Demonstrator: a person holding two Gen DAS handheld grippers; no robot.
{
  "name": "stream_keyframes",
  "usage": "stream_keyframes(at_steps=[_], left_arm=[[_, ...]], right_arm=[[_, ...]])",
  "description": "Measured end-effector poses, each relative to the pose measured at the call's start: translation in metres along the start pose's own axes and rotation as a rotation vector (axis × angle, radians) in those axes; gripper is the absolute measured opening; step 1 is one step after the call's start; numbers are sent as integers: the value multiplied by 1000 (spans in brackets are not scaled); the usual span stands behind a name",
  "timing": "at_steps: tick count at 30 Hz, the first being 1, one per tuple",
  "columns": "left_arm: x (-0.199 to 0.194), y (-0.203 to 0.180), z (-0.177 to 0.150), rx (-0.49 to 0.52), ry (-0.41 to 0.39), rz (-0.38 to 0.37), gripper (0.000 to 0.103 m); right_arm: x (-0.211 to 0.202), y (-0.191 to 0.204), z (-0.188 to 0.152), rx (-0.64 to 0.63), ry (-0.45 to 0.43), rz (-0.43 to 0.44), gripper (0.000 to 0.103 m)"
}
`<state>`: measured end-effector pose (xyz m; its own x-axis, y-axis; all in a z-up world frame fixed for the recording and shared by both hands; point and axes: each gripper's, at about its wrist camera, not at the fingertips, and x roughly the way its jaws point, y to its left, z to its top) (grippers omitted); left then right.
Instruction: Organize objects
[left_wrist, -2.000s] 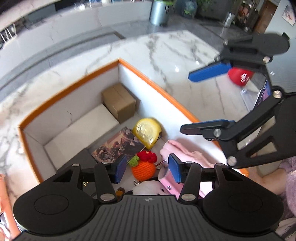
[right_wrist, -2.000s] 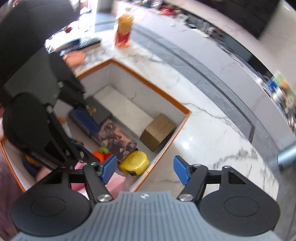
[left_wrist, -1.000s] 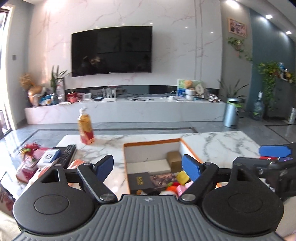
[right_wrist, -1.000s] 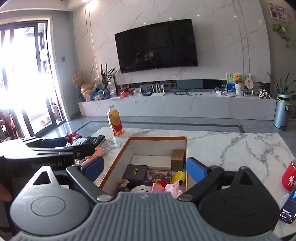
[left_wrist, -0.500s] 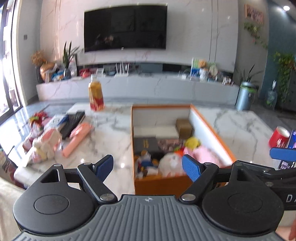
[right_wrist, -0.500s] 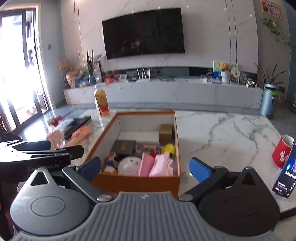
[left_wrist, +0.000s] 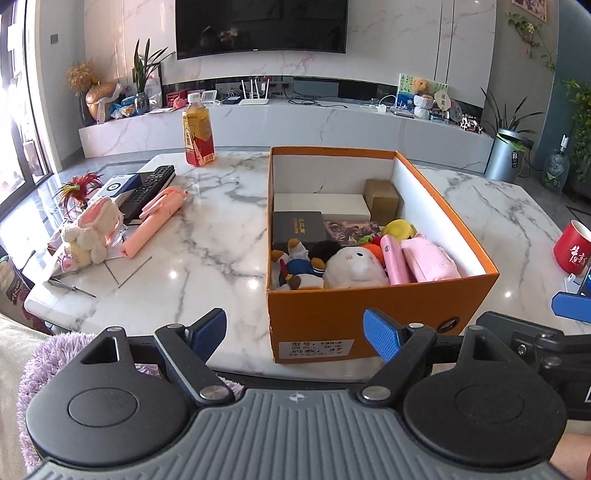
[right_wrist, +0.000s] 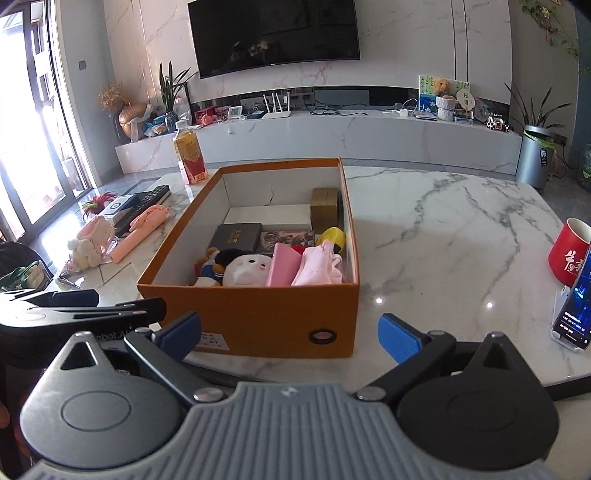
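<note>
An orange cardboard box stands on the marble table. It holds a white plush, pink pouches, a black case, a brown carton and a yellow toy. My left gripper hangs open just short of the table's near edge, facing the box's front wall, with nothing held. My right gripper is wide open before the same box, also empty. Each gripper shows at the edge of the other's view.
Left of the box lie a crocheted rabbit, a pink folded item, a remote, scissors and a drink bottle. At the right stand a red mug and a phone on a stand.
Both grippers left their place over the box, drew back toward the table's near edge, then sank and tipped downward. The box now fills more of each view. Nothing was picked up.
</note>
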<state>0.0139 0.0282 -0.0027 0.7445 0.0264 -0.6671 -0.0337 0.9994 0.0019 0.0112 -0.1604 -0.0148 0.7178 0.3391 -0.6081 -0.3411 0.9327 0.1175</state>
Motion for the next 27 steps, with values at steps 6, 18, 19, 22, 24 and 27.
stream_keyframes(at_steps=[6,18,19,22,24,27], left_arm=[[0,-2,0,0,8,1,96],[-4,-7,-1,19,2,7,96],[-4,-7,-1,18,2,7,96],[-4,-7,-1,19,2,6,96],[-4,-7,-1,18,3,7,96],[-4,-8,-1,21,1,4,96]], right_arm=[[0,-3,-1,14,3,-5,102],[-2,-3,-2,17,3,-5,102],[-2,-3,-2,18,4,-6,102],[-3,-3,-2,19,5,-6,102],[-3,-3,-3,19,6,-6,102],[-3,-3,-3,18,6,-6,102]])
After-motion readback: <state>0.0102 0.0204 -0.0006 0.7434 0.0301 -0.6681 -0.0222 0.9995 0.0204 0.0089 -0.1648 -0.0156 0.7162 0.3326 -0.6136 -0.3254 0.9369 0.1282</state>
